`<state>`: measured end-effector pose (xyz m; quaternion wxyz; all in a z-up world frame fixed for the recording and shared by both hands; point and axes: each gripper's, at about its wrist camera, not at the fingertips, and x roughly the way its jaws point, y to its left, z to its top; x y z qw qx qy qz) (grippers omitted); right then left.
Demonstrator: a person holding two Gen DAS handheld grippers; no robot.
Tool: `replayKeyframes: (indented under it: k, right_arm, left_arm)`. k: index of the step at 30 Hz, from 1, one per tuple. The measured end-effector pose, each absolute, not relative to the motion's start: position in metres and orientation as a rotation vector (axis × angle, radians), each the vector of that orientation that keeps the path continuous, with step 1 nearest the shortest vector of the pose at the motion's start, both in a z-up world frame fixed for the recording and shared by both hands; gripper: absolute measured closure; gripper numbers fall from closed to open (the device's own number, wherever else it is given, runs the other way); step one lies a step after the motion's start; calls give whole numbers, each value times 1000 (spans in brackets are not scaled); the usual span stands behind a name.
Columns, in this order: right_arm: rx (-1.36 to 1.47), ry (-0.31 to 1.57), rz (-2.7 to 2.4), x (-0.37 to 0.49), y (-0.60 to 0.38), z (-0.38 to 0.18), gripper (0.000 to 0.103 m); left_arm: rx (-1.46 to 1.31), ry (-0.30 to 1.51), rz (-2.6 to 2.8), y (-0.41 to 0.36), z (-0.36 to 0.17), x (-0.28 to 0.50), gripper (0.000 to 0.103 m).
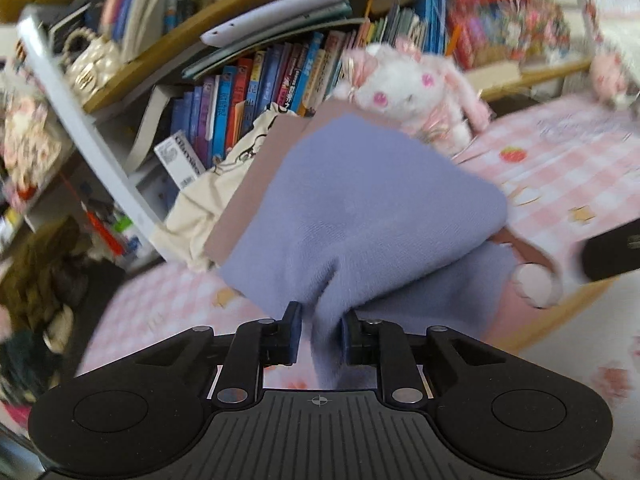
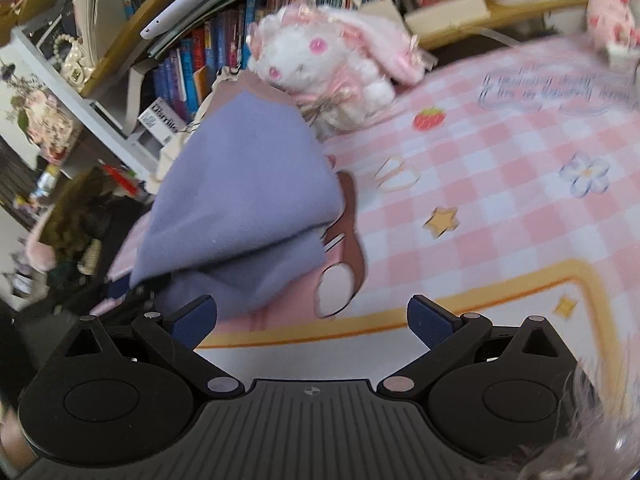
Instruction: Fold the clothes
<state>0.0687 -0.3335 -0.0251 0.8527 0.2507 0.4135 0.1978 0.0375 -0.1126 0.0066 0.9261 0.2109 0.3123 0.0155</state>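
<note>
As seen from left wrist: left tongs (image 1: pixel 319 330) pinched on lavender cloth (image 1: pixel 360 208), lifted, fanning far and right over table (image 1: pixel 560 168). From right wrist: right tongs (image 2: pixel 312 322) wide apart, holding nothing; cloth (image 2: pixel 240 200) far-left, free lower edge nearest.

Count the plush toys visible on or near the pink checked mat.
2. A white and pink plush bunny sits at the mat's far edge beside the lavender cloth; a second pink plush sits blurred at the far right. Others may be hidden.
</note>
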Motion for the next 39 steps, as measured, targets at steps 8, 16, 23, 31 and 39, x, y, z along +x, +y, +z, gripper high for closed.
replayKeyframes:
  k: [8, 16, 23, 31, 39]
  right_arm:
    - [699, 933, 466, 71, -330, -37, 1]
    - [726, 934, 445, 75, -330, -39, 2]
    - [795, 919, 448, 71, -341, -36, 2]
    - [854, 861, 515, 79, -337, -29, 2]
    - [949, 883, 466, 103, -349, -58, 2]
  left_arm:
    - [483, 666, -3, -117, 3, -12, 83]
    - [498, 700, 26, -117, -7, -2, 59]
    - [692, 616, 72, -139, -26, 31, 49]
    - [561, 623, -9, -126, -1, 36, 89]
    - [449, 654, -54, -121, 17, -6, 89]
